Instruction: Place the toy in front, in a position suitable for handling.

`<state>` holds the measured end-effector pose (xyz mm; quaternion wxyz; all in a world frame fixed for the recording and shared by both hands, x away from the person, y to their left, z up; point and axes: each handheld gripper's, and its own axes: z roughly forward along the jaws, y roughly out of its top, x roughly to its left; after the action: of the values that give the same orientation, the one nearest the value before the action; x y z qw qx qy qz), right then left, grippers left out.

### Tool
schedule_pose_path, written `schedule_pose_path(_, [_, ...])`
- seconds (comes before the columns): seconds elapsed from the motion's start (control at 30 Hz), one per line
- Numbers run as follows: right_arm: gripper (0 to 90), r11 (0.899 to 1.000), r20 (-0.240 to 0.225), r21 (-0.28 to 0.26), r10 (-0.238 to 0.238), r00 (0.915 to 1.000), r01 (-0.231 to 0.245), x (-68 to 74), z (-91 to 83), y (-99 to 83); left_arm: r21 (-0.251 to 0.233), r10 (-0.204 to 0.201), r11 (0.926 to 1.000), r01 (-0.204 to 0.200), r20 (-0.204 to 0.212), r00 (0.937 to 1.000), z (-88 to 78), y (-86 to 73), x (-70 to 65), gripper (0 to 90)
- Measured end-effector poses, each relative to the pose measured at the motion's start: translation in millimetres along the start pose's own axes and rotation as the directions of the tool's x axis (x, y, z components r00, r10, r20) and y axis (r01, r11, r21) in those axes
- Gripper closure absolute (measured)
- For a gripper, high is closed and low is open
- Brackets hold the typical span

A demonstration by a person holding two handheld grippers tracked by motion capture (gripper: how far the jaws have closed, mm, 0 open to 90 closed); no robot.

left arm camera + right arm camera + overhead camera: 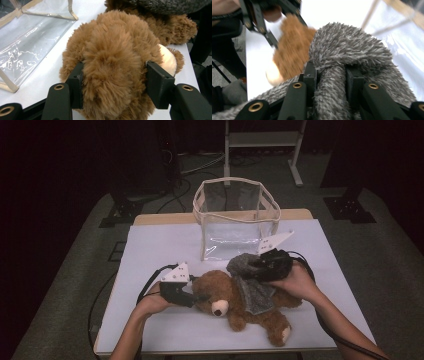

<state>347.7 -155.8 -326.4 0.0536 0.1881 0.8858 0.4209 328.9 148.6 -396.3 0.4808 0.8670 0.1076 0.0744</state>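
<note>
teddy bear [235, 302] lies lengthwise before the clear bag [235, 222]; left gripper [115, 82] clamps its head, right gripper [330, 77] pinches the grey cloth [352, 47] nearer the bag.

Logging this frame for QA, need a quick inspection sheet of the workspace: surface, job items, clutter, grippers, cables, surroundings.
Surface: white sheet over a wooden table, bare around the items.
Job's things: brown plush teddy bear lying on the sheet; grey fuzzy knit cloth draped over its body; clear plastic bag with beige trim standing open behind them.
Clutter: nothing seen.
Grippers: left gripper shut on the bear's head; right gripper shut on a fold of the grey cloth.
Cables: black cable trails from the left gripper across the sheet; another runs along the right forearm.
Surroundings: dark room, grey floor, white metal frame behind the table.
</note>
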Motion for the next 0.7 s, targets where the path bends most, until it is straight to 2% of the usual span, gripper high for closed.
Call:
schedule_pose_path(0.03, [67.1, 1.0, 0.0, 0.0, 0.0, 1.0, 0.0, 0.0, 0.0, 0.0, 0.0, 0.0, 1.0, 0.0, 0.0, 1.0, 0.0, 0.0, 0.0, 42.1])
schedule_pose_path(0.07, [67.1, 0.999, -0.012, 0.009, -0.043, 0.999, 0.043, 5.6, 8.3, 11.9, -0.002, 0.002, 1.0, -0.002, 0.004, 1.0, 0.4, 0.0, -0.5, 42.1])
schedule_pose_path(0.1, [67.1, 0.999, -0.012, 0.009, -0.043, 0.999, 0.043, 5.6, 8.3, 11.9, -0.002, 0.002, 1.0, -0.002, 0.004, 1.0, 0.4, 0.0, -0.5, 42.1])
schedule_pose_path(0.13, [67.1, 0.998, -0.043, 0.011, -0.068, 0.9968, 0.069, 11.2, 19.8, 20.9, -0.004, 0.007, 1.0, -0.007, 0.002, 1.0, 0.8, 0.5, -1.5, 42.1])
schedule_pose_path(0.17, [67.1, 0.998, -0.043, 0.011, -0.068, 0.9968, 0.069, 11.2, 19.8, 20.9, -0.004, 0.007, 1.0, -0.007, 0.002, 1.0, 0.8, 0.5, -1.5, 42.1])
schedule_pose_path(0.2, [67.1, 0.997, -0.07, 0.011, -0.078, 0.9944, 0.079, 18.0, 32.0, 28.3, 0.0, 0.016, 0.9999, -0.016, 0.0, 0.9999, 0.6, 1.0, -2.5, 41.9])
schedule_pose_path(0.23, [67.1, 0.997, -0.07, 0.011, -0.078, 0.9944, 0.079, 18.0, 32.0, 28.3, 0.0, 0.016, 0.9999, -0.016, 0.0, 0.9999, 0.6, 1.0, -2.5, 41.7])
schedule_pose_path(0.27, [67.1, 0.995, -0.09, 0.02, -0.094, 0.9915, 0.096, 23.6, 43.4, 33.3, 0.001, 0.018, 0.9998, -0.018, 0.001, 0.9998, 0.5, 1.1, -2.9, 41.5])
schedule_pose_path(0.3, [67.1, 0.995, -0.09, 0.02, -0.094, 0.9915, 0.096, 23.6, 43.4, 33.3, 0.003, 0.02, 0.9998, -0.02, 0.0, 0.9998, 0.5, 1.2, -3.5, 41.4])
schedule_pose_path(0.33, [67.1, 0.992, -0.09, 0.043, -0.117, 0.9891, 0.121, 27.5, 52.7, 35.3, 0.017, 0.03, 0.9994, -0.03, -0.003, 0.9995, 0.2, 1.2, -4.5, 41.2])
schedule_pose_path(0.4, [67.2, 0.992, -0.09, 0.059, -0.11, 0.9899, 0.116, 27.1, 55.2, 34.2, 0.016, 0.03, 0.9994, -0.03, -0.003, 0.9995, 0.2, 1.0, -5.4, 40.9])
schedule_pose_path(0.57, [67.1, 0.991, -0.071, 0.084, -0.101, 0.9924, 0.106, 19.4, 45.0, 27.2, 0.02, 0.035, 0.9992, -0.034, -0.006, 0.9994, 0.6, 1.9, -6.0, 40.4])
schedule_pose_path(0.6, [67.0, 0.989, -0.042, 0.103, -0.104, 0.9937, 0.108, 15.0, 36.4, 21.2, 0.015, 0.029, 0.9995, -0.029, -0.003, 0.9996, 0.2, 1.0, -5.7, 40.3])
schedule_pose_path(0.63, [67.0, 0.989, -0.042, 0.103, -0.104, 0.9937, 0.108, 15.0, 36.4, 21.2, 0.015, 0.029, 0.9995, -0.029, -0.003, 0.9996, 0.2, 1.0, -5.7, 40.2])
schedule_pose_path(0.67, [66.9, 0.987, -0.007, 0.128, -0.098, 0.9951, 0.098, 8.5, 25.9, 12.8, 0.013, 0.029, 0.9995, -0.029, -0.002, 0.9996, 0.2, 0.9, -5.3, 40.2])
schedule_pose_path(0.7, [66.7, 0.989, 0.005, 0.123, -0.083, 0.9965, 0.082, 4.0, 19.5, 8.4, 0.012, 0.028, 0.9995, -0.028, -0.002, 0.9996, 0.4, 1.0, -5.0, 40.0])
